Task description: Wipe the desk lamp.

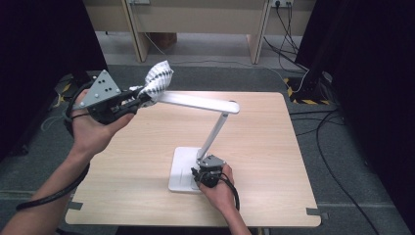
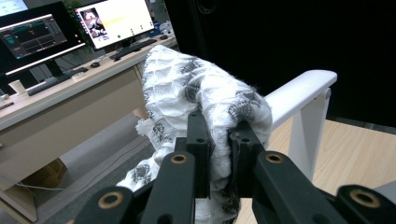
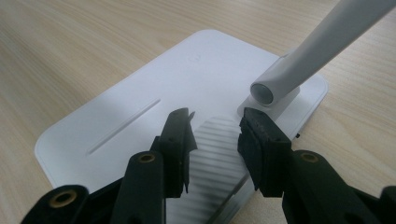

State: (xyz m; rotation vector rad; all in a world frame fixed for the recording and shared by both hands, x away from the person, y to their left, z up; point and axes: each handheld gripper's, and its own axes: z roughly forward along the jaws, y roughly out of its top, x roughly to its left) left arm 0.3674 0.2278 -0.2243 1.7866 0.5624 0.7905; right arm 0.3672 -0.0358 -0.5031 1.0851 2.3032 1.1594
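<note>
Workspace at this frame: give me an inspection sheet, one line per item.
Surface: wooden table, bare apart from the lamp.
Job's things: white desk lamp standing on its base; patterned cloth at the lamp head's end.
Clutter: nothing seen.
Grippers: left gripper shut on the cloth; right gripper open, jaws over the lamp base, nothing between them.
Cables: gripper cable along the left forearm; loose floor cables right of the table.
Surroundings: desk with monitors; dark curtains.

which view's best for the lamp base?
Right gripper view: the white lamp base is close up, showing its groove and ribbed patch. High view shows the base small, partly behind the right tongs. Left gripper view catches the lamp's arm.
</note>
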